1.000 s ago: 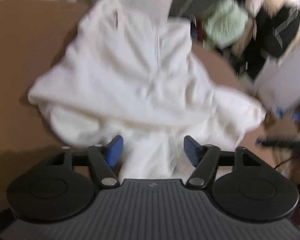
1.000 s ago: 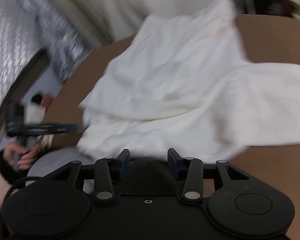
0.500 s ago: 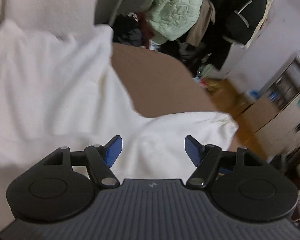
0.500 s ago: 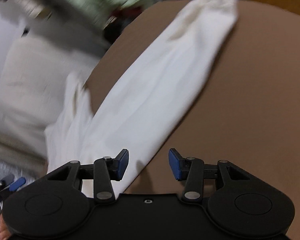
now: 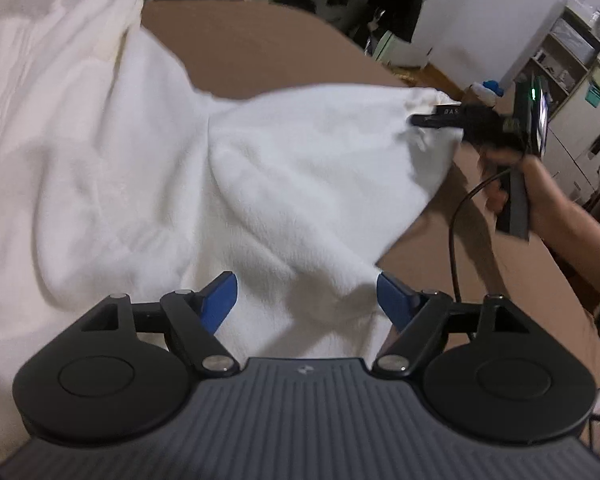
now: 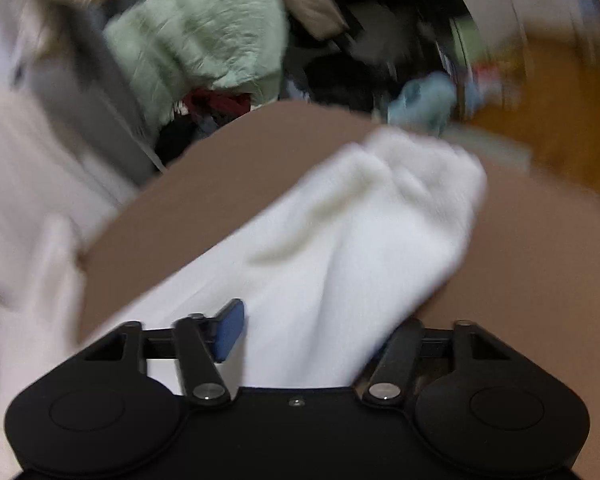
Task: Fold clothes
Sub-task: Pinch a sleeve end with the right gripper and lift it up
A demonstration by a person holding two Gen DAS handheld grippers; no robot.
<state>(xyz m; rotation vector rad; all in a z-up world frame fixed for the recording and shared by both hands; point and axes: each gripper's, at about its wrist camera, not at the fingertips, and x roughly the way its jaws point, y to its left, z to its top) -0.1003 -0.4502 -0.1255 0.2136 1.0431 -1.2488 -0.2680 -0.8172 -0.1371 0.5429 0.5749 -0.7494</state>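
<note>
A brown table point(image 5: 260, 52) carries a white fleece garment point(image 5: 140, 168) spread across its left and middle, one sleeve point(image 5: 320, 152) reaching right toward the table's edge; behind the table hangs a pale green quilted jacket point(image 6: 204, 44) among dark clothes; the right gripper point(image 5: 432, 120), in a person's hand point(image 5: 540, 200), pinches that sleeve's cuff end with fingers together; the left gripper point(image 5: 306, 292) hovers over the fleece, blue pads point(image 5: 220, 300) apart and opening, nothing pressed between them.
</note>
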